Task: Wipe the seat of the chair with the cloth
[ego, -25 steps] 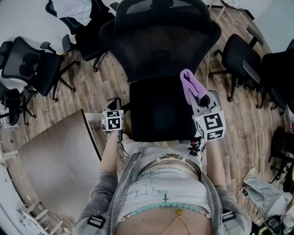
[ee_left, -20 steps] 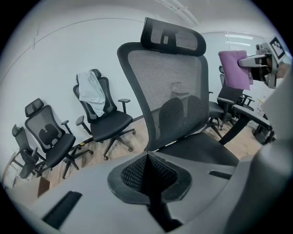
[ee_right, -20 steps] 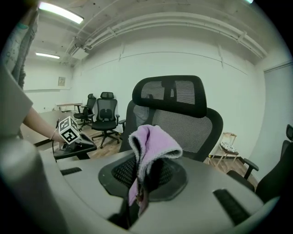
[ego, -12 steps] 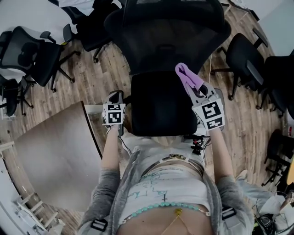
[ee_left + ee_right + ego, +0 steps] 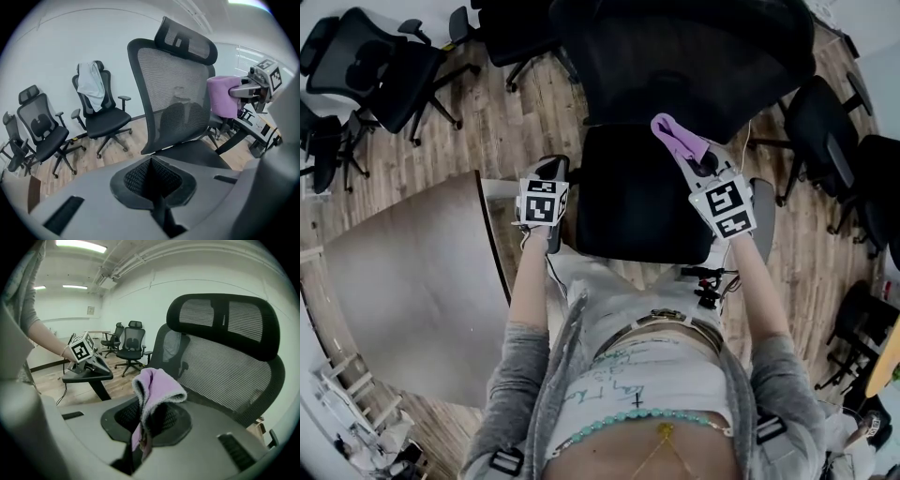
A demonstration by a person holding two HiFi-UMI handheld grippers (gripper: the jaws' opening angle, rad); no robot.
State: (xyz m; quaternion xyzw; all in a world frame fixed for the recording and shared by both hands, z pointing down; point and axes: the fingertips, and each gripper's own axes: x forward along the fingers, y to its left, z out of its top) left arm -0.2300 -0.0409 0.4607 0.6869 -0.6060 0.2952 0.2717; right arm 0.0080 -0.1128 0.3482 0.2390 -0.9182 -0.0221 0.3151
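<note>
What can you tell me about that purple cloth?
The purple cloth is soft, fleecy-looking and pale lilac, folded into a drooping bundle. One end is pinched in the shut jaws of the right gripper; the rest flops forward. It hangs above the black chair seat, near the mesh backrest, apparently touching only the gripper.

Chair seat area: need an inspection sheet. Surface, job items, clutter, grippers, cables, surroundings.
Surface: black chair seat, bare.
Job's things: purple cloth, held in the air over the seat's far right part, not touching it.
Clutter: nothing seen on the seat.
Grippers: right gripper shut on the cloth; left gripper shut, empty, at the armrest.
Cables: cable bundle dangling below the right gripper.
Surroundings: wood floor, other office chairs, table at left.
</note>
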